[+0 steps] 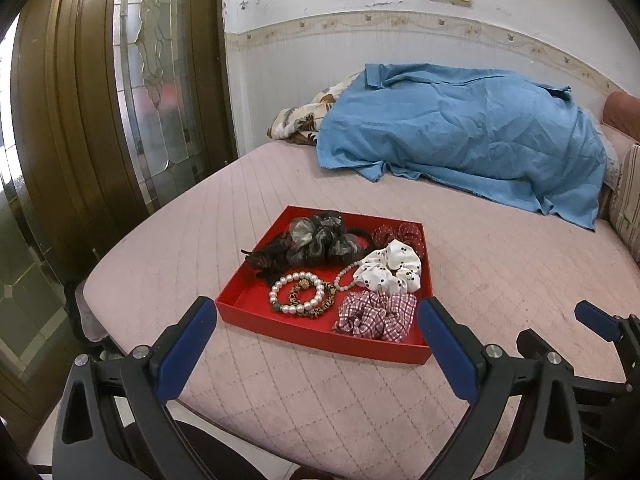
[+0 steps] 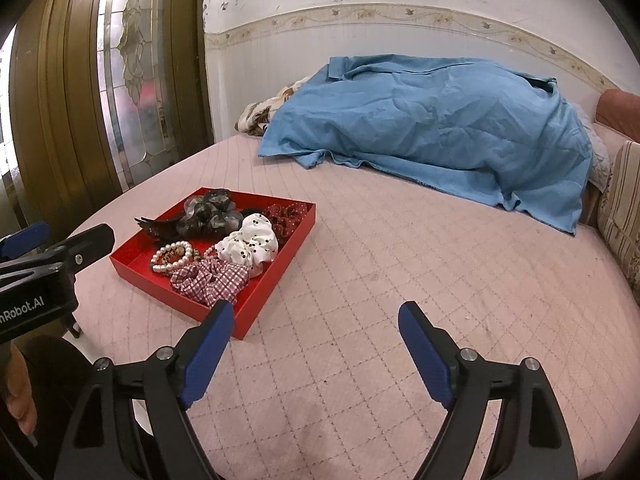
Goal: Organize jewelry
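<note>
A red tray lies on the pink bed. It holds a pearl bracelet, a red-checked scrunchie, a white dotted scrunchie, a dark red dotted scrunchie, a grey-black scrunchie and a black hair clip. My left gripper is open and empty just before the tray's near edge. My right gripper is open and empty over the bed, right of the tray.
A blue cloth covers a heap at the far side of the bed. A wooden door with patterned glass stands at the left. Striped cushions lie at the right edge.
</note>
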Motion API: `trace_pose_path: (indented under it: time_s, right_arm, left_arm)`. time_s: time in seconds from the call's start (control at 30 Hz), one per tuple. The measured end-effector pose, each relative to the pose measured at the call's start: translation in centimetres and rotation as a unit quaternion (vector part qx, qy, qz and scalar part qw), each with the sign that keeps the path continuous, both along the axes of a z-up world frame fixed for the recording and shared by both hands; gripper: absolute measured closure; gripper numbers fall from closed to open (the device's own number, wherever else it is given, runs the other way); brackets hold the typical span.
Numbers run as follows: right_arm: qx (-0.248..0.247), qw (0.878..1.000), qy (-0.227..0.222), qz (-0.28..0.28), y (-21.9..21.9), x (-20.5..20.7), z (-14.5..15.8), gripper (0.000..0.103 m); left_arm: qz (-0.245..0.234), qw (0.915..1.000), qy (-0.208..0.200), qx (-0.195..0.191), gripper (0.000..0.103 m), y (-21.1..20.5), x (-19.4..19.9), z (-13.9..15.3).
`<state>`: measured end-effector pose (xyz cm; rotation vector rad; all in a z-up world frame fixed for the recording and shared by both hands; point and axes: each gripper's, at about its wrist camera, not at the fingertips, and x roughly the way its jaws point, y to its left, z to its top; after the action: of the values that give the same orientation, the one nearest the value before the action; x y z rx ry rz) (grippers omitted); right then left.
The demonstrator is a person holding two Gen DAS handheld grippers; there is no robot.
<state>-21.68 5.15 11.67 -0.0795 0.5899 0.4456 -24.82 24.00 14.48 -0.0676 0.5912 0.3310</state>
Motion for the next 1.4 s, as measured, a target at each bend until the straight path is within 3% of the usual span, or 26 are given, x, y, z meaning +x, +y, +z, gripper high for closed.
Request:
trace_pose_path:
  time_s: [0.57,0.9,1.13,1.4]
  right_arm:
    - [-0.006,1.000,-0.012,-0.001,0.6,-0.2,-0.2,0.014]
    - [-0.005,0.999,-0.043,-0.005,0.4,-0.8,0.6,0.014]
    - [0.001,0.997,-0.081,-0.014,-0.1,-1.8,1.4,0.011]
    - [0.005,0.996,-0.082,-0.017,-0.3,-1.9,1.5,0.010]
  left_arm:
    - [-0.005,0.9998,0.002,-0.017,0.003,0.5,0.5,-0.8]
    - [-0.009,0.9989,-0.038,-0.025,0.003,0.5,-0.6,-0.3]
    - [0.019,0.9963,-0.084,0.002,0.003,0.6,-2.0,1.1]
    - [0.025,0.9964,-0.081,0.008,0.003,0.7,-2.3,1.4]
